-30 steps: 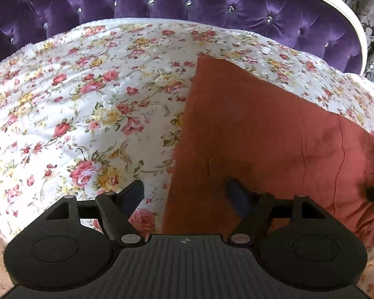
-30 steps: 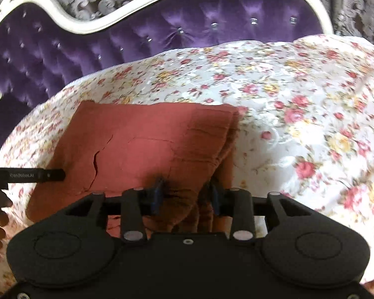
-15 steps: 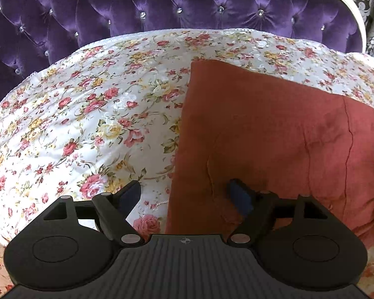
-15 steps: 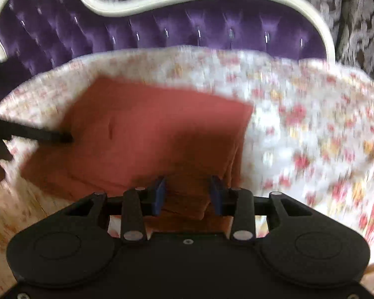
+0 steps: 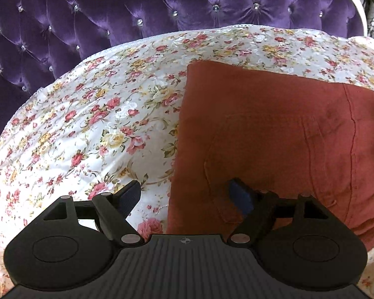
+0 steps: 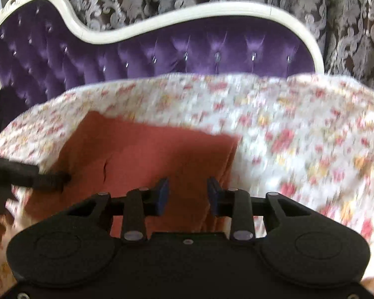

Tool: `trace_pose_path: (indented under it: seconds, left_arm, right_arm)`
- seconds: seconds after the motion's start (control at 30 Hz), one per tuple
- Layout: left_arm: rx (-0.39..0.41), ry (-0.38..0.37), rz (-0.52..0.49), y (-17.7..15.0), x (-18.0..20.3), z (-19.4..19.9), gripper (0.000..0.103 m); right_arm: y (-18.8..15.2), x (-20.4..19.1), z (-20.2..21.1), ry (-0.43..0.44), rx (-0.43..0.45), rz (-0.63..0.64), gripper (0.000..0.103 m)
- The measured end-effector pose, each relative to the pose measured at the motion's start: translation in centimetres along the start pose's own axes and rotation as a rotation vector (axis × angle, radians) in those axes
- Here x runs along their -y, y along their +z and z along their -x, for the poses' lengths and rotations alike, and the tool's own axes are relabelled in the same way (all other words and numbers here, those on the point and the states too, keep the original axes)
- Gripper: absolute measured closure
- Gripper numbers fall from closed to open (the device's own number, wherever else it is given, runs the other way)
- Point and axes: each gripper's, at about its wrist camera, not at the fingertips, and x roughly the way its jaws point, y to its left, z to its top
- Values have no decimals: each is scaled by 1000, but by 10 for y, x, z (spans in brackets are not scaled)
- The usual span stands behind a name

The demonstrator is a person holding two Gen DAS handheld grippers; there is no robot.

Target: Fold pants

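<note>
The rust-red pants lie folded into a flat rectangle on the floral bedspread. My left gripper is open wide and straddles their left edge, one finger over the bedspread and the other over the cloth. In the right wrist view, which is blurred, the pants lie ahead of my right gripper. Its jaws are closing, hovering over the near right corner. The cloth shows through the gap and the pads do not press it. A finger of the left gripper reaches in at the pants' left side.
A purple tufted headboard with a white frame rises behind the bed. Patterned grey curtains hang beyond it. The bedspread stretches to the right of the pants.
The right gripper has lifted and drawn back from the pants; the cloth bunched between its fingers a second ago now lies flat. The left gripper has rolled slightly, showing more headboard.
</note>
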Motion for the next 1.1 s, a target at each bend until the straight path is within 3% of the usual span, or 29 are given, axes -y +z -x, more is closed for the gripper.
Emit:
trace_pose_path:
  seconds: [0.13,0.23,0.3,0.67,0.73,0.8,0.93,1.1]
  left_arm:
    - [-7,10,-9,1,1,0,24]
    - [-14,10,-11,2,1,-1,24]
    - [-16,7,-6,2,0,-1,24]
    - [-22,-17,23,3,-4,-2,24]
    - [-22,-22,30,2,-5,-1,23]
    - [-20,-26,35,2,-5,-1,23]
    - [-17,-38,37,2,-7,-1,23]
    - [-12,-70,50,0,-13,-2,23]
  right_arm:
    - [22,6,-40,-20,-58,8,59]
    - [22,9,-71,-47,-136,11,58]
    - [20,10,-80,-48,-137,-2,57]
    - [16,12,-76,-45,-123,-18,54]
    - [13,13,-72,-48,-120,-35,48]
    - [8,18,-67,-64,-130,-77,29]
    - [-9,41,-56,35,-134,-210,29]
    - [-20,42,-44,83,-122,-192,29]
